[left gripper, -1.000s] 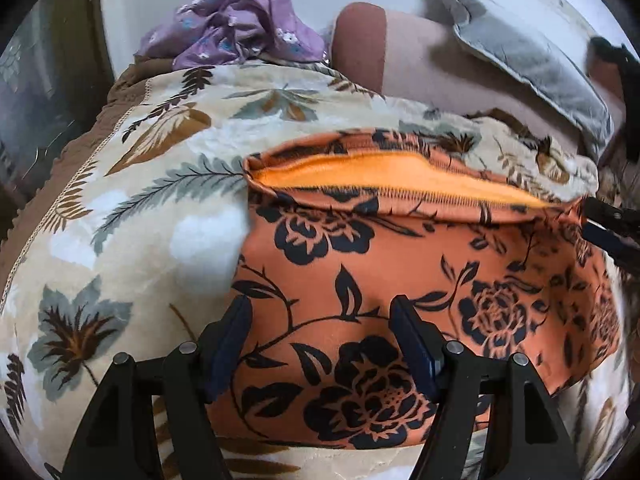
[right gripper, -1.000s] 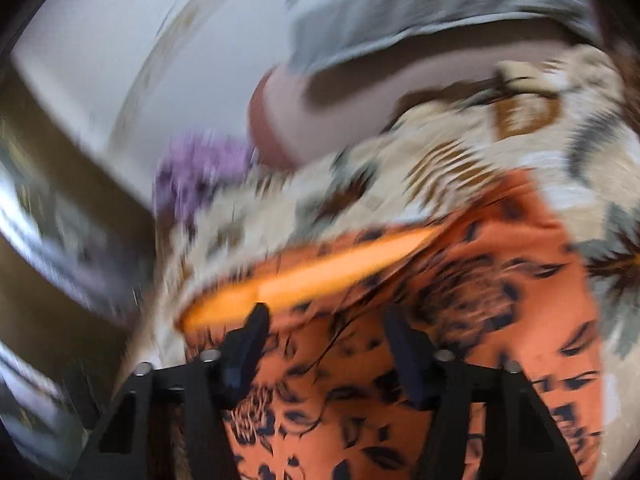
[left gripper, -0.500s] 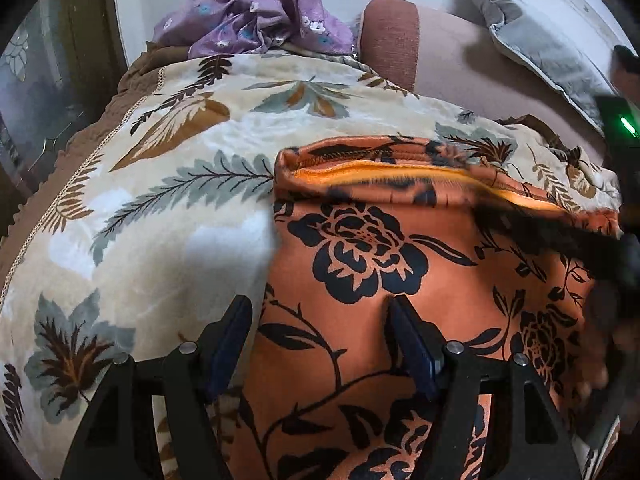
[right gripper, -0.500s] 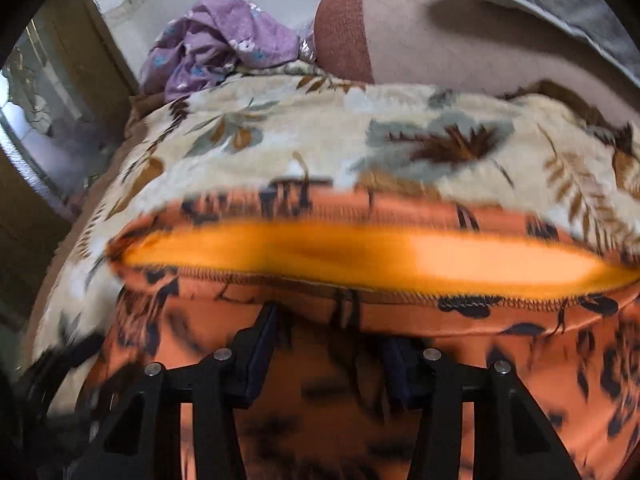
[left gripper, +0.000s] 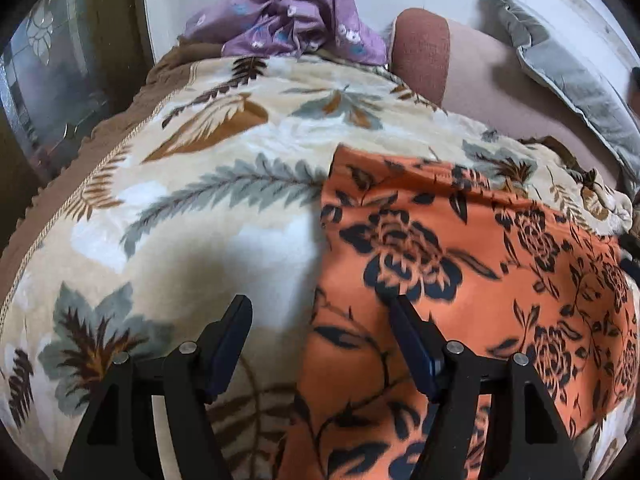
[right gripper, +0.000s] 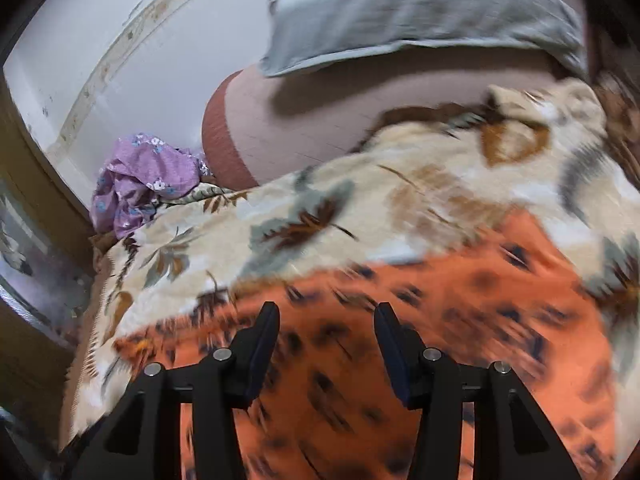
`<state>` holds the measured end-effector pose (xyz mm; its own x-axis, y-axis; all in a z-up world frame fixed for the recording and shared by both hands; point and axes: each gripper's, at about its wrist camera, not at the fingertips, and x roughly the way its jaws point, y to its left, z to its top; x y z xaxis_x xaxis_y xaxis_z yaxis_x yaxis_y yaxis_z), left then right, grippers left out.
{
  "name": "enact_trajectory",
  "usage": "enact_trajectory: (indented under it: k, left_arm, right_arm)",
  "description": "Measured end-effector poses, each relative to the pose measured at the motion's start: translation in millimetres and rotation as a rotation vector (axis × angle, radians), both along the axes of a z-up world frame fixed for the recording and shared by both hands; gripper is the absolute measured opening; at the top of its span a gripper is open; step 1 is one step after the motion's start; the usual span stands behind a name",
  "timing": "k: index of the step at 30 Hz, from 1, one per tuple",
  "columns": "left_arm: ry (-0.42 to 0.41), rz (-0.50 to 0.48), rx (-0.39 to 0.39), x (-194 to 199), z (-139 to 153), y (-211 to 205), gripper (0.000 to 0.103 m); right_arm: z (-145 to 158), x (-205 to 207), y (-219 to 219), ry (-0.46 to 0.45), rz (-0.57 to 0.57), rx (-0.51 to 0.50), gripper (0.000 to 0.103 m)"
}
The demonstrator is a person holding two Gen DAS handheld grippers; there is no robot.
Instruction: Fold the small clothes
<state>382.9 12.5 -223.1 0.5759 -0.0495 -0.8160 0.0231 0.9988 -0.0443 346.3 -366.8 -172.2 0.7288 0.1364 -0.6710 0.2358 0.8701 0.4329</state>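
The orange floral garment (left gripper: 460, 280) lies spread flat on the leaf-patterned blanket (left gripper: 192, 208), filling the right and lower part of the left wrist view. The left gripper (left gripper: 320, 340) hangs just above the garment's left edge with its jaws spread wide and nothing between them: its right finger (left gripper: 412, 344) sits over the orange cloth, while its left finger (left gripper: 228, 344) sits over bare blanket, so the cloth's edge runs up between the two.

In the right wrist view the same garment (right gripper: 400, 340) covers the lower half of the frame (smeared by motion blur, so its print reads only as dark streaks). The right gripper (right gripper: 326, 340) is also released, jaws apart and empty, with both fingers over the orange fabric near its far edge.

The left view gives the garment's print sharply, black roses and vines on orange, and shows a crumpled purple flowered cloth (left gripper: 296, 16) at the far end of the blanket. The right view shows more of the grey pillow (right gripper: 420, 20) lying on the brown cushion (right gripper: 280, 128) against the white wall (right gripper: 120, 40), with the purple cloth (right gripper: 140, 176) small at the left.
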Motion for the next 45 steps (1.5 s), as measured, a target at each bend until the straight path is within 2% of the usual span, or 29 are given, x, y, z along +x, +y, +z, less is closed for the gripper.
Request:
enact_trajectory:
  k: [3, 6, 10, 12, 14, 17, 19, 21, 24, 28, 30, 32, 33, 34, 35, 37, 40, 45]
  left_arm:
    - [0.016, -0.037, -0.031, -23, 2, 0, 0.072]
    - [0.059, -0.085, -0.093, -56, 1, -8, 0.072]
    - [0.053, -0.144, -0.093, -97, 3, -22, 0.075]
    - [0.075, -0.154, -0.154, -115, 1, -21, 0.079]
    - [0.135, -0.194, -0.279, -126, -6, -21, 0.079]
    - [0.188, -0.217, -0.341, -123, -16, -27, 0.079]
    - [0.174, -0.185, -0.357, -114, -21, -25, 0.079]
    - [0.203, -0.145, -0.395, -100, -32, -21, 0.079]
    - [0.184, -0.094, -0.534, -82, -34, -10, 0.08]
    - [0.171, -0.007, -0.696, -69, -43, 5, 0.079]
    - [0.144, 0.032, -0.739, -66, -45, 9, 0.073]
    - [0.14, 0.049, -0.699, -61, -47, 7, 0.037]
    - [0.151, 0.049, -0.684, -58, -50, 6, 0.031]
    - [0.154, 0.051, -0.681, -58, -51, 5, 0.027]
    - [0.144, 0.053, -0.677, -60, -50, 4, 0.022]
    - [0.107, 0.028, -0.638, -65, -41, -1, 0.016]
    - [0.055, 0.003, -0.592, -72, -24, -5, 0.012]
    - [0.0, -0.013, -0.519, -86, 2, 10, 0.01]
  right_arm:
    - [-4, -55, -36, 0.023, -0.05, 0.131, 0.059]
    - [-18, -93, -56, 0.077, -0.092, 0.264, 0.062]
    - [-38, -135, -65, 0.128, -0.119, 0.442, 0.062]
    - [-46, -151, -64, 0.138, -0.12, 0.49, 0.063]
    - [-57, -158, -59, 0.148, -0.115, 0.551, 0.064]
    - [-72, -161, -60, 0.138, -0.129, 0.597, 0.064]
    - [-80, -159, -67, 0.126, -0.176, 0.613, 0.064]
    - [-91, -154, -79, 0.135, -0.225, 0.637, 0.064]
    - [-104, -154, -100, 0.062, -0.324, 0.748, 0.064]
    - [-110, -149, -115, -0.031, -0.391, 0.793, 0.063]
    - [-109, -144, -114, -0.056, -0.386, 0.784, 0.064]
    - [-102, -137, -110, -0.067, -0.346, 0.731, 0.062]
    - [-99, -132, -107, -0.063, -0.325, 0.701, 0.048]
    - [-96, -128, -102, -0.044, -0.303, 0.66, 0.026]
    - [-94, -126, -98, -0.034, -0.296, 0.625, 0.024]
    - [-83, -125, -95, -0.041, -0.281, 0.554, 0.017]
    - [-60, -130, -85, -0.089, -0.249, 0.453, 0.015]
    - [-30, -151, -67, -0.114, -0.202, 0.352, 0.014]
